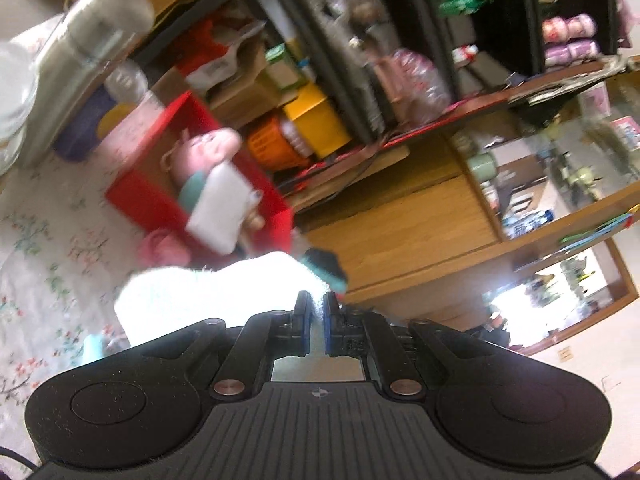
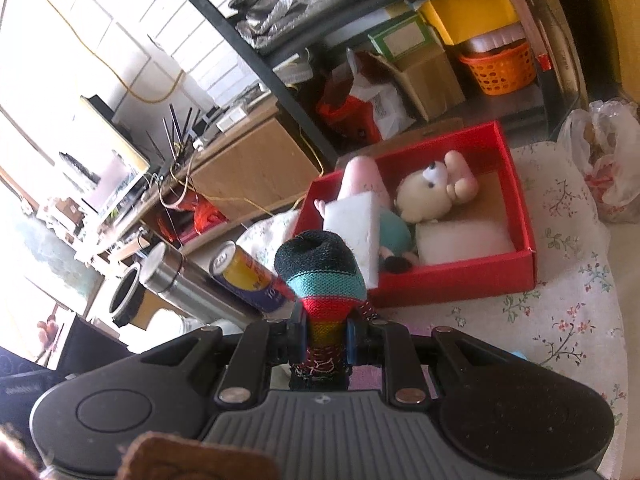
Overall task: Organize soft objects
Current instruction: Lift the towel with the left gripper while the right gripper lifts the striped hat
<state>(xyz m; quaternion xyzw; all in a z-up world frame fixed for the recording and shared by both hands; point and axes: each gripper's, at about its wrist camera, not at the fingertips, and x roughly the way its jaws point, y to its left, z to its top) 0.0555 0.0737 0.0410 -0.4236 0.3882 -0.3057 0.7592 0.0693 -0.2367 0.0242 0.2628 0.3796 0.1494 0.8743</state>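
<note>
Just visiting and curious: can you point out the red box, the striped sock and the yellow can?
red box [image 2: 452, 282], right wrist view, on its front wall.
striped sock [image 2: 326, 286], right wrist view, on its teal band.
yellow can [image 2: 250, 276], right wrist view, on its side.

box [image 2: 460, 280]: on table [image 2: 560, 320] | toy [image 2: 420, 196]: inside | can [image 2: 248, 276]: left, apparently touching flask [image 2: 188, 288]

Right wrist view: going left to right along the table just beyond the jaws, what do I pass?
Steel flask → yellow can → striped sock held in the right gripper → red box → plastic bag.
</note>
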